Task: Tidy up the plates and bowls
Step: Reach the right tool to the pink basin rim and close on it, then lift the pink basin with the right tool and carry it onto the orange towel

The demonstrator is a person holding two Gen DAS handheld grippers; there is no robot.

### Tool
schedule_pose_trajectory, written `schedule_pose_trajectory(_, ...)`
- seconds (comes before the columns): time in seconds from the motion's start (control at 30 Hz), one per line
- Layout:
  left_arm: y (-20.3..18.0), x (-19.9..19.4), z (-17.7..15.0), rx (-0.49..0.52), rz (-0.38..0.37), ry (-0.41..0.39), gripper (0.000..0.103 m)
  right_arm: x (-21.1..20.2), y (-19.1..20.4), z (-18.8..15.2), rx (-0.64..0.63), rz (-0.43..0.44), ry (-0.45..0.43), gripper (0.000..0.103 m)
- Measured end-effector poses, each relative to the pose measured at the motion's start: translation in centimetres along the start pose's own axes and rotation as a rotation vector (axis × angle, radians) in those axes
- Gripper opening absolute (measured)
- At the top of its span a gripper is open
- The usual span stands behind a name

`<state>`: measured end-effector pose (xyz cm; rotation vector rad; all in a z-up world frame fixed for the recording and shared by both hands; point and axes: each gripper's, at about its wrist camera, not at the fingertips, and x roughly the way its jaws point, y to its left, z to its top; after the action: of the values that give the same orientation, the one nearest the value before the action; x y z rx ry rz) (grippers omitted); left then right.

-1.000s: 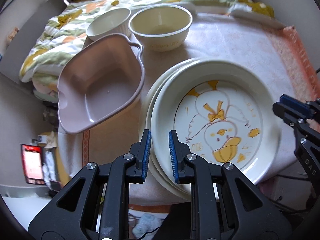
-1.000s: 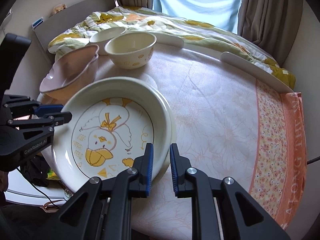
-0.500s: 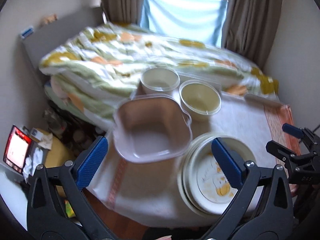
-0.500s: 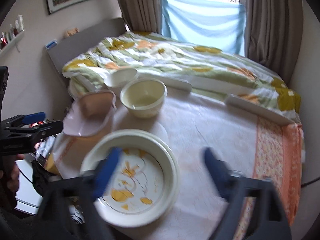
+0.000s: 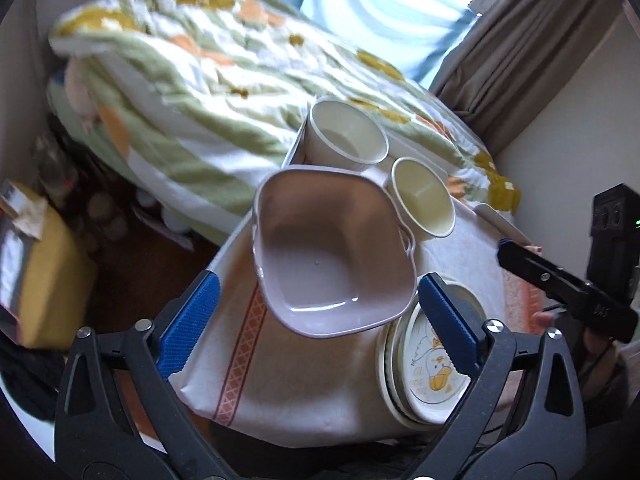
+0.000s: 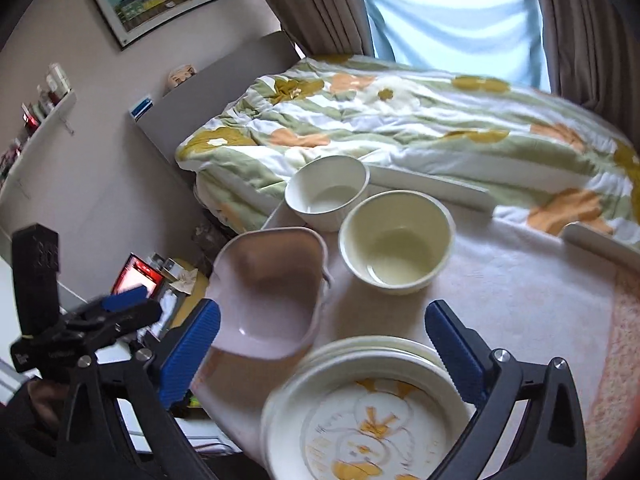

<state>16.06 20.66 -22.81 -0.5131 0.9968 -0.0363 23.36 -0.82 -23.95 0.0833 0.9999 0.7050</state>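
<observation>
A stack of plates (image 5: 432, 364) with a duck drawing on top sits at the table's near edge. Beside it a pink square bowl (image 5: 328, 256) rests tilted, with a white ribbed bowl (image 5: 348, 136) and a cream bowl (image 5: 424, 200) behind it. My left gripper (image 5: 318, 284) hovers above the pink bowl. Its jaws stand wide and are closing; the bowl shows in the gap, untouched by the pads. My right gripper (image 6: 323, 312) is open over the plates (image 6: 372, 412) and pink bowl (image 6: 268, 288), holding nothing.
The table (image 5: 280, 392) wears a pale cloth with an orange border. A bed with a flowered quilt (image 6: 400, 128) stands right behind it. On the floor at the left lie a yellow box (image 5: 44, 280) and clutter. Each gripper shows at the edge of the other's view.
Both grippers were shut at the duck plate's rim; they let go, opened wide and drew back and up. The left one swung over to the pink bowl.
</observation>
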Motion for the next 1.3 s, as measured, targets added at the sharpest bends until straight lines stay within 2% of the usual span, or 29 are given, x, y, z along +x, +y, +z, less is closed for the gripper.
schedule_pose_trajectory(0.07,1.2,2.1,0.5,-0.021,-0.033,0.069,0.083,2.5,0.3,0.3,0.028,0.001,0.075,0.102)
schedule_pose_trajectory(0.1,1.6,3.0,0.7,-0.017,-0.042,0.098,0.08,3.3,0.3,0.2,0.031,-0.009,0.099,0.101)
schedule_pose_trajectory(0.17,2.1,4.7,0.9,-0.005,-0.052,0.148,0.068,5.4,0.5,0.3,0.041,-0.039,0.148,0.096)
schedule_pose_trajectory(0.23,2.6,6.2,0.7,-0.001,-0.072,0.19,0.061,7.4,0.5,0.3,0.062,-0.045,0.196,0.077)
schedule_pose_trajectory(0.3,3.1,7.6,0.7,-0.001,-0.08,0.221,0.057,9.0,0.2,0.1,0.073,-0.06,0.237,0.063)
schedule_pose_trajectory(0.37,3.5,9.0,0.9,0.006,-0.076,0.25,0.045,10.3,0.0,-0.1,0.079,-0.076,0.266,0.058)
schedule_pose_trajectory(0.47,4.2,10.3,1.3,0.008,-0.072,0.265,0.026,11.8,-0.4,-0.6,0.102,-0.087,0.296,0.044)
schedule_pose_trajectory(0.53,4.7,10.7,1.5,0.002,-0.056,0.268,0.017,12.2,-0.7,-0.7,0.127,-0.09,0.312,0.027)
schedule_pose_trajectory(0.57,5.0,10.9,1.6,-0.002,-0.052,0.27,0.014,12.4,-0.9,-0.9,0.14,-0.091,0.315,0.025)
schedule_pose_trajectory(0.6,5.1,11.0,1.7,-0.004,-0.047,0.274,0.013,12.3,-0.9,-1.0,0.145,-0.086,0.317,0.016)
schedule_pose_trajectory(0.63,5.1,11.1,1.8,0.001,-0.04,0.277,0.012,12.3,-0.9,-1.0,0.147,-0.084,0.317,0.013)
schedule_pose_trajectory(0.8,4.7,9.9,2.7,0.031,-0.019,0.259,0.011,11.4,-0.2,-1.1,0.143,-0.088,0.288,0.012)
schedule_pose_trajectory(1.0,1.8,6.9,3.4,0.114,-0.01,0.214,0.011,8.0,0.3,-1.4,0.152,-0.071,0.226,0.012)
schedule_pose_trajectory(1.13,-2.2,5.6,2.8,0.174,-0.034,0.184,0.011,3.8,-0.7,-2.3,0.178,-0.076,0.152,0.012)
schedule_pose_trajectory(1.3,-10.2,5.3,0.8,0.274,-0.083,0.154,0.011,-3.1,-4.6,-4.5,0.218,-0.122,0.061,0.012)
